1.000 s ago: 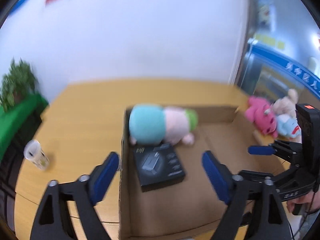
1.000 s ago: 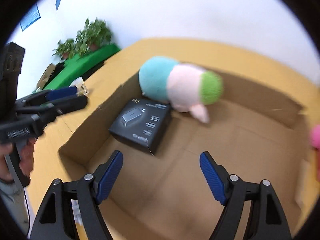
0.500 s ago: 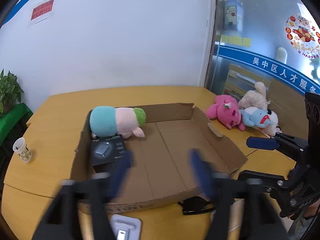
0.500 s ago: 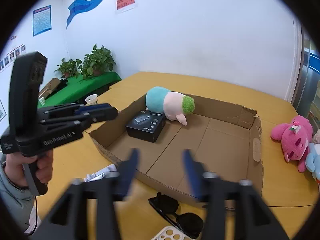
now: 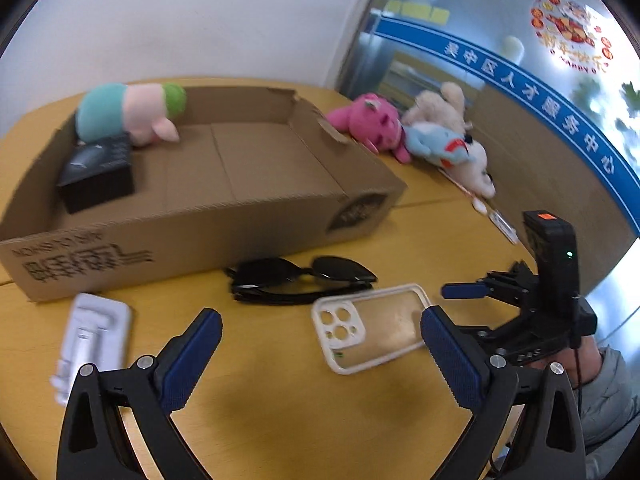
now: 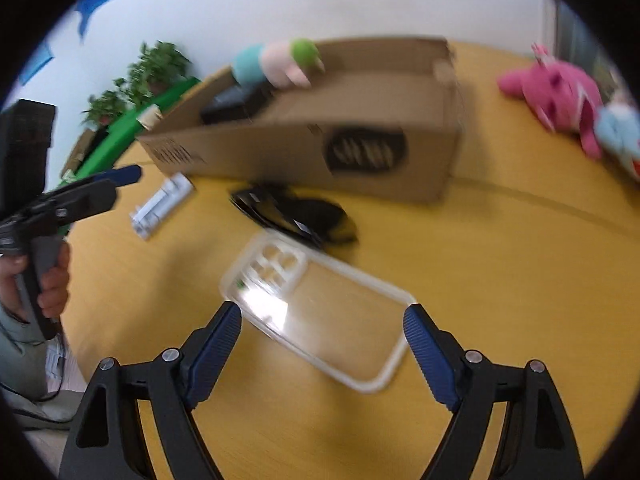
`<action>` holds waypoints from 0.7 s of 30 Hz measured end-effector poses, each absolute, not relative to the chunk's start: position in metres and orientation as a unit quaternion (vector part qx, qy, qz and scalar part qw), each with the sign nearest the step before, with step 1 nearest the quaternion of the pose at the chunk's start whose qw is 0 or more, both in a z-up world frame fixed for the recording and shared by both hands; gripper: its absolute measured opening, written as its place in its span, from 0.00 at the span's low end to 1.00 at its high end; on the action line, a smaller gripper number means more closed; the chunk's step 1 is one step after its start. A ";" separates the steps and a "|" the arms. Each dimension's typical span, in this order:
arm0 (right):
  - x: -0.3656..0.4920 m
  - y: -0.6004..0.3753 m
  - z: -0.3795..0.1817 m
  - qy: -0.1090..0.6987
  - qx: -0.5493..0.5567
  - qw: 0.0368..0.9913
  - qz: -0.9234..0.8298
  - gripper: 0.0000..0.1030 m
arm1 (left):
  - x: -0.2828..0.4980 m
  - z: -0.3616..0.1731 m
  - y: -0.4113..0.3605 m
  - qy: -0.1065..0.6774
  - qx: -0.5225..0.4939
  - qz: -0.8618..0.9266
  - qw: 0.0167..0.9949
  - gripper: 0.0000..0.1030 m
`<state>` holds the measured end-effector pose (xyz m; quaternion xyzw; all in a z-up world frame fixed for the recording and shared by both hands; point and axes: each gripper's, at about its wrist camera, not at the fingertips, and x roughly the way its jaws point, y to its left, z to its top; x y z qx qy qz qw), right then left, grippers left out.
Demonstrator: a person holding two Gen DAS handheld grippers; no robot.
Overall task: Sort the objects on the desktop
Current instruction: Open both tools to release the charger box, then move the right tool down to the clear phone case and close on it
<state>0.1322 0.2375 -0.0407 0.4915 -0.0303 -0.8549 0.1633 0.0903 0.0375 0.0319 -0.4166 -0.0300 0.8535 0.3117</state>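
Sorted: plush toy (image 5: 130, 110) and black box (image 5: 98, 172) lie in the cardboard box (image 5: 248, 216).
Left: phone case (image 6: 316, 312), sunglasses (image 5: 300, 280), white stand (image 5: 94, 336) on the table (outside).
Left gripper (image 5: 320, 344): fingers apart, empty.
Right gripper (image 6: 322, 340): fingers apart over the case.

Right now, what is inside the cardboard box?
The cardboard box holds a teal-pink-green plush toy and a black box. Its near wall hides the floor just behind it.

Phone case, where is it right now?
The phone case lies flat on the table, just ahead of the open right gripper, with the sunglasses between it and the cardboard box.
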 end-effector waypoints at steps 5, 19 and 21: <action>0.128 0.236 -0.062 -0.041 0.509 0.165 -0.844 0.80 | 0.072 -0.001 0.063 -0.047 -0.461 0.816 0.347 0.98; 0.123 0.217 -0.059 -0.047 0.480 0.157 -0.862 0.62 | 0.075 -0.031 0.056 -0.013 -0.515 0.813 0.272 0.38; 0.123 0.211 -0.060 -0.042 0.479 0.163 -0.862 0.54 | 0.077 -0.032 0.043 -0.011 -0.517 0.817 0.253 0.29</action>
